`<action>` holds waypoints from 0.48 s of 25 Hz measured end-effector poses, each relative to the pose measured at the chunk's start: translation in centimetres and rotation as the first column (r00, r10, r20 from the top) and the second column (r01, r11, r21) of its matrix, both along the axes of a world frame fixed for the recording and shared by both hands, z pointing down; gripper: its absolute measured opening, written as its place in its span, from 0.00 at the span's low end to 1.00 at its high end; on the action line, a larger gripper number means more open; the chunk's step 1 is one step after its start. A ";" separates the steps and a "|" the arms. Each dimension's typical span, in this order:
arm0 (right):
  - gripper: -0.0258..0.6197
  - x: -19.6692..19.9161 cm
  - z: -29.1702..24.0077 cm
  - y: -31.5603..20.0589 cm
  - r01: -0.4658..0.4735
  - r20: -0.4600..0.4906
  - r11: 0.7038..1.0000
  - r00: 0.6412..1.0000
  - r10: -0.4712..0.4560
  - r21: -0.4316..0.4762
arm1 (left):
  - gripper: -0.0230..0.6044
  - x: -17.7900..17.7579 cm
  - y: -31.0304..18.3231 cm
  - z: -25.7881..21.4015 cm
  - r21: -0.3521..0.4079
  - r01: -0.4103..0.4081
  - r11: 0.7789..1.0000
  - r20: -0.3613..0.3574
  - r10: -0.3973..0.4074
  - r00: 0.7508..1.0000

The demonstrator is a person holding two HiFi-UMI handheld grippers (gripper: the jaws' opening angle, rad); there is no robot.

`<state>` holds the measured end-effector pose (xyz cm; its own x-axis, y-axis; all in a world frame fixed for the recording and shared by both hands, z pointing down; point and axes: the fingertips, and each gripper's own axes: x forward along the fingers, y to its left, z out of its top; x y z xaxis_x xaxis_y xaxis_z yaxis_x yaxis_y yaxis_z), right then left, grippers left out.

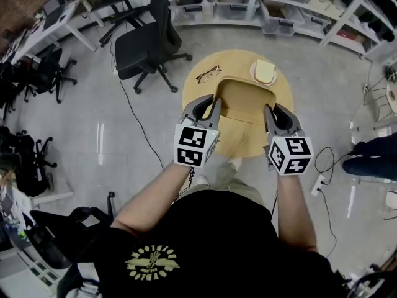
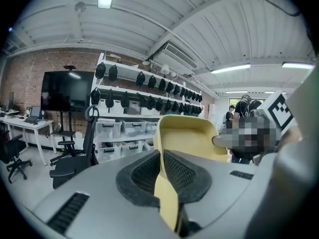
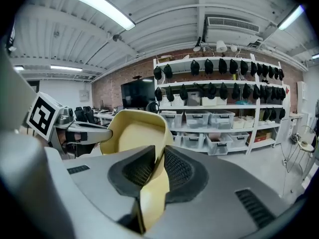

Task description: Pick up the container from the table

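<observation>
A shallow tan container [image 1: 243,102] hangs in the air above the round wooden table [image 1: 205,89], held by its two side rims. My left gripper [image 1: 213,103] is shut on the left rim, and my right gripper [image 1: 268,110] is shut on the right rim. In the left gripper view the yellowish container [image 2: 192,136] wall runs between the dark pads [image 2: 179,171]. The right gripper view shows the same container [image 3: 135,131] pinched between its pads [image 3: 175,169], with the other gripper beyond it.
On the table lie a pair of glasses [image 1: 209,74] and a small round dish [image 1: 263,72]. A black office chair [image 1: 146,45] stands to the table's left. Shelves with storage bins [image 1: 279,8] line the far wall. A cable [image 1: 141,126] trails across the floor.
</observation>
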<state>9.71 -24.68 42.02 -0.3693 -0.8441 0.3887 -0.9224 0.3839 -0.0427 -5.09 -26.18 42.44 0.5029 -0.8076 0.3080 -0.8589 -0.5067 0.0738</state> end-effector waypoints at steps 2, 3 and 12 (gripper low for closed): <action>0.15 -0.2 -0.9 0.2 0.001 -0.004 1.000 1.000 -0.001 0.019 | 0.10 -0.2 0.2 -0.6 0.008 0.000 1.000 -0.011 0.001 1.000; 0.15 -0.3 -1.2 0.3 0.001 -0.003 1.000 1.000 -0.001 0.026 | 0.10 -0.3 0.3 -0.9 0.013 0.000 1.000 -0.015 0.000 1.000; 0.15 -1.2 -4.5 1.4 -0.005 0.003 0.996 1.000 0.005 0.092 | 0.10 -1.3 1.4 -4.7 0.101 0.004 0.995 -0.025 -0.002 1.000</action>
